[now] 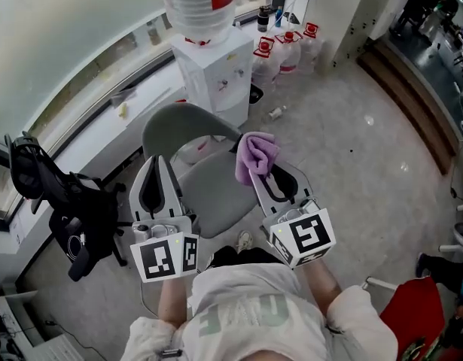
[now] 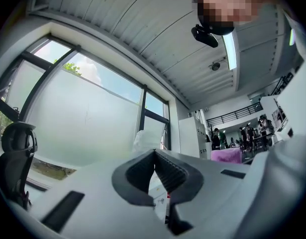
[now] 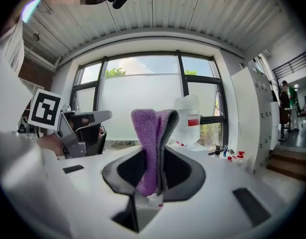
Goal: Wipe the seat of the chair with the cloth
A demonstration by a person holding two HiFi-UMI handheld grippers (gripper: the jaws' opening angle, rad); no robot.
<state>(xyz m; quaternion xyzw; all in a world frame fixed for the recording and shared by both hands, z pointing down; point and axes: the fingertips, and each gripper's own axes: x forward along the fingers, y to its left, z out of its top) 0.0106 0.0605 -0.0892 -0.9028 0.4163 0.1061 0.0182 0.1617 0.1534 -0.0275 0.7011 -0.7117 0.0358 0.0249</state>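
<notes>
Pinching cloth (image 1: 257, 155), right tongs (image 1: 253, 174) above chair seat (image 1: 216, 195)

We see a pale, speckled floor (image 1: 351, 126) carrying everything here. A grey chair (image 1: 208, 190) stands on it right below us, with a white water dispenser (image 1: 212, 74) just behind its backrest. Beside the dispenser, clear jugs with red caps (image 1: 287, 51) cluster near the wall. A small bottle-like thing (image 1: 275, 113) lies alone near them. A black office chair (image 1: 69, 209) stands at our left.
</notes>
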